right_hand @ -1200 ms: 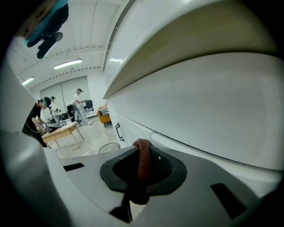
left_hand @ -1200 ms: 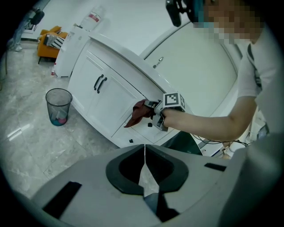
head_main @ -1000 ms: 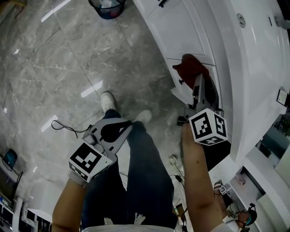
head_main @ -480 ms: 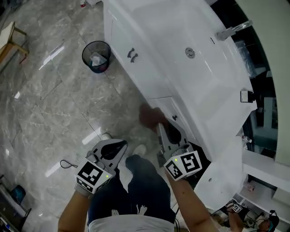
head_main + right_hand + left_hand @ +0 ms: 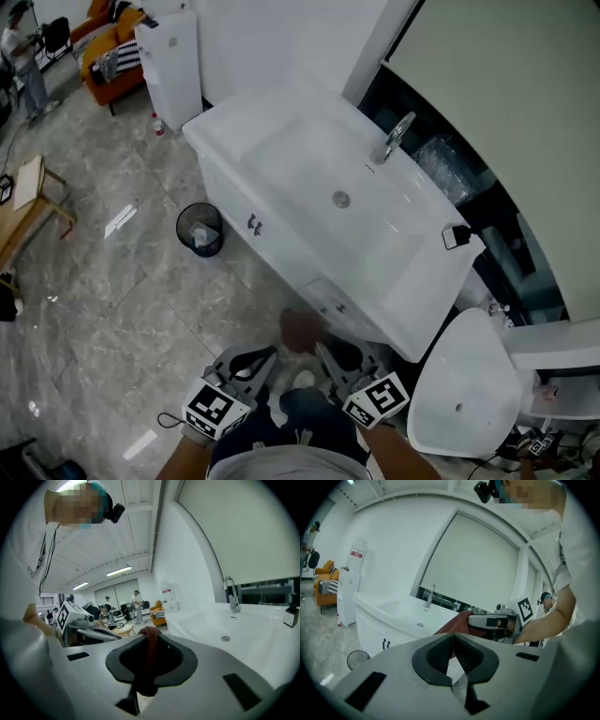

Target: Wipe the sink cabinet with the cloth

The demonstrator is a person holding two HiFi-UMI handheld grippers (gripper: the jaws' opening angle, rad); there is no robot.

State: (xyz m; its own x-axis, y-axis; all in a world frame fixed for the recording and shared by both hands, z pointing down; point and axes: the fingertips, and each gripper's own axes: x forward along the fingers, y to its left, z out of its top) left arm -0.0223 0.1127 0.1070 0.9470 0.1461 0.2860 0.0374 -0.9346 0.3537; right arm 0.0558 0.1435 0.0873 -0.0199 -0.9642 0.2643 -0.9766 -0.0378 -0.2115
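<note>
Seen from above, a person stands on a glossy grey marble floor (image 5: 112,281) facing a white sink cabinet (image 5: 272,251), which has small dark door handles, a moulded white basin and a chrome faucet (image 5: 394,139). A black mesh wastebasket (image 5: 200,230) sits on the floor just beside the cabinet's front. The right gripper (image 5: 323,349) is held up near the cabinet's lower front. Its jaws are pressed together on a dark red, textured fabric cloth (image 5: 300,330), which is not yet touching the white surface. The right gripper view shows a folded ridge of the cloth (image 5: 150,658) standing up between the dark pads of that gripper (image 5: 149,634), with the rest bunched beyond the tips. The left gripper (image 5: 255,354) hovers alongside. In its own view its jaws (image 5: 452,637) meet with nothing between them, and the cloth (image 5: 457,623) shows behind them in the other tool. The cloth looks light, limp and easily crumpled, so it will likely drape and fold rather than hold a shape. A pinch well into a thick fold, as here, seems safest; a grip on a thin edge could slip free when dragged across the smooth cabinet face.
</note>
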